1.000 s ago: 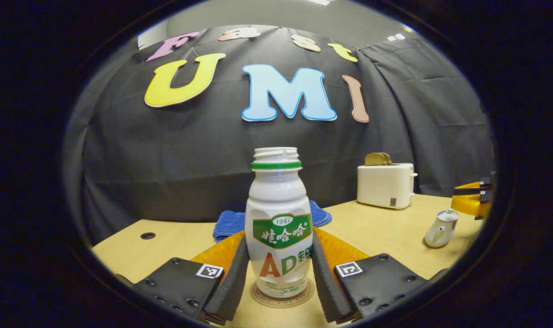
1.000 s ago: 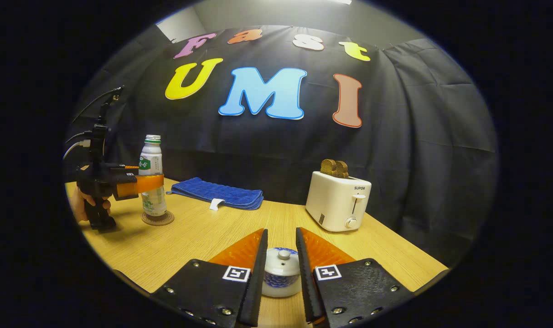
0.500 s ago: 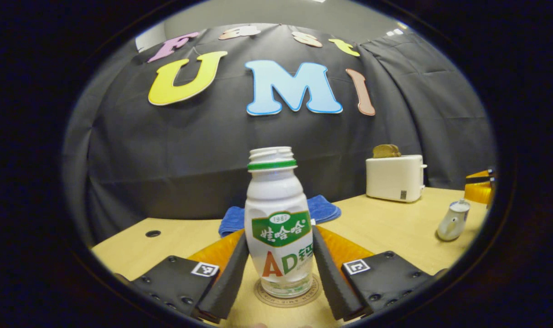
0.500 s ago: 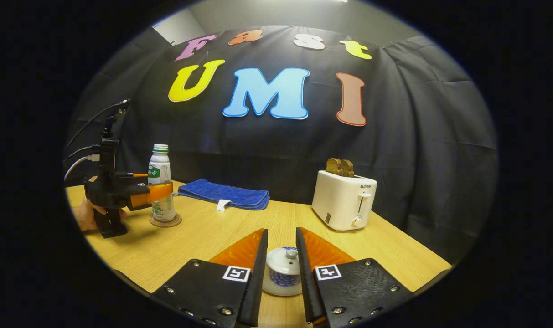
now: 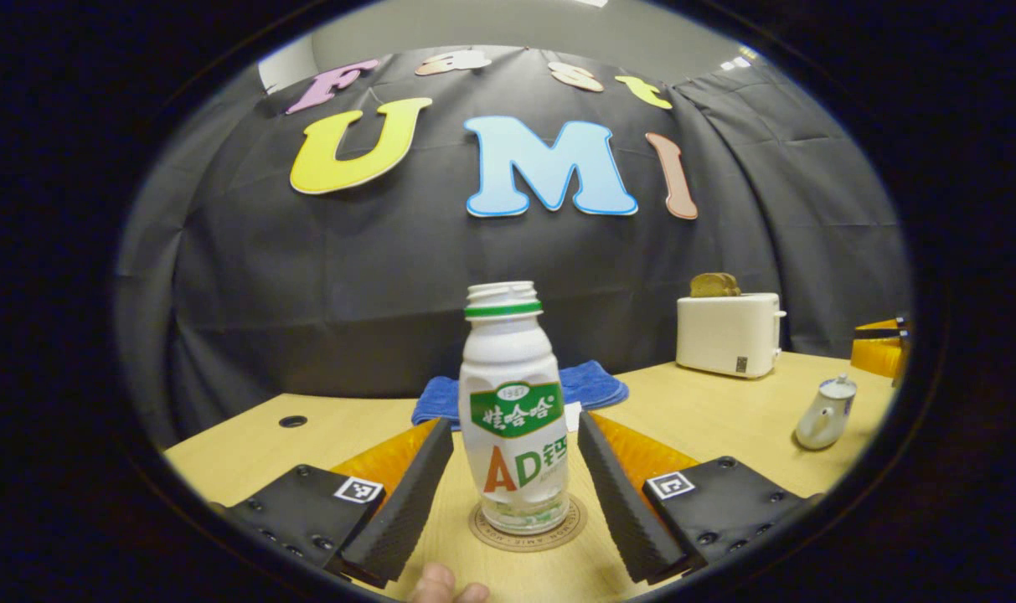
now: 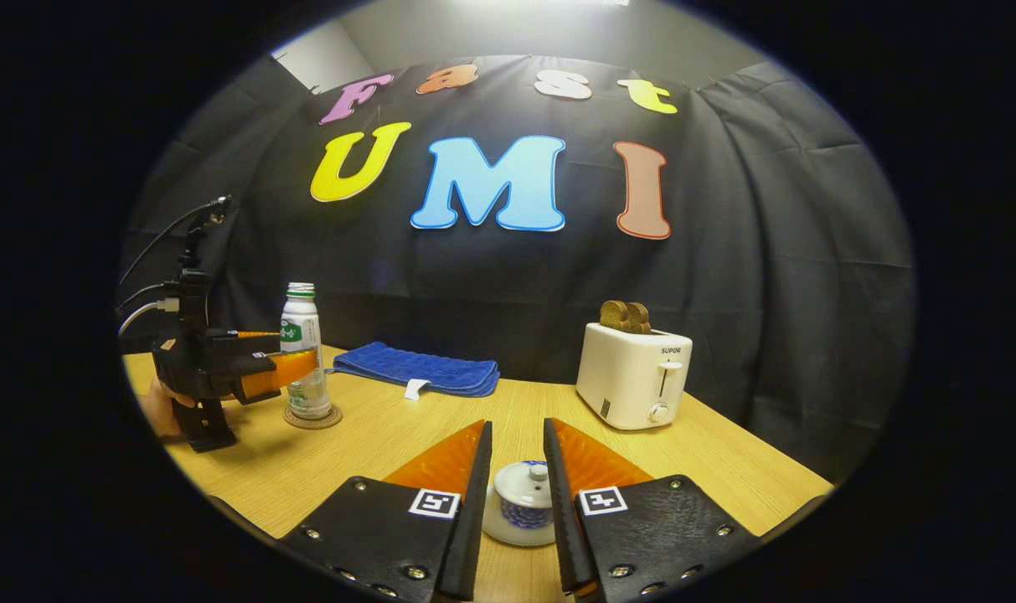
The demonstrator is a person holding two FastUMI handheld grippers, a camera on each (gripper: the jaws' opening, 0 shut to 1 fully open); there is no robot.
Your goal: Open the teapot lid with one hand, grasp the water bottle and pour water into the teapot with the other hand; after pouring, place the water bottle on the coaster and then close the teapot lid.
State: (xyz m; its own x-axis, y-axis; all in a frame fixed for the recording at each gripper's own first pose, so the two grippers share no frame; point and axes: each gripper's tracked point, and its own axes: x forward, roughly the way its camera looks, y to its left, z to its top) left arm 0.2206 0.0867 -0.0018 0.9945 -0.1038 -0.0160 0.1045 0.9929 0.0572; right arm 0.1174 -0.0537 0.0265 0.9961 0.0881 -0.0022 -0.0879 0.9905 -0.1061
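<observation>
The white water bottle with a green neck ring and no cap stands upright on the round coaster. My left gripper is open around it, with a gap showing between each finger and the bottle. From the right gripper view, that bottle and coaster stand far left, with the left gripper held by a hand. The white-and-blue teapot, lid on, sits just beyond my right gripper, whose fingers are slightly apart and hold nothing. The teapot also stands at the right in the left gripper view.
A folded blue towel lies by the back wall. A white toaster with bread slices stands at the back right. The wooden table has a small round hole near its left edge. A fingertip shows at the bottom.
My left gripper's fingers have spread off the bottle and drawn back a little. My right gripper has backed away from the teapot, which now looks smaller.
</observation>
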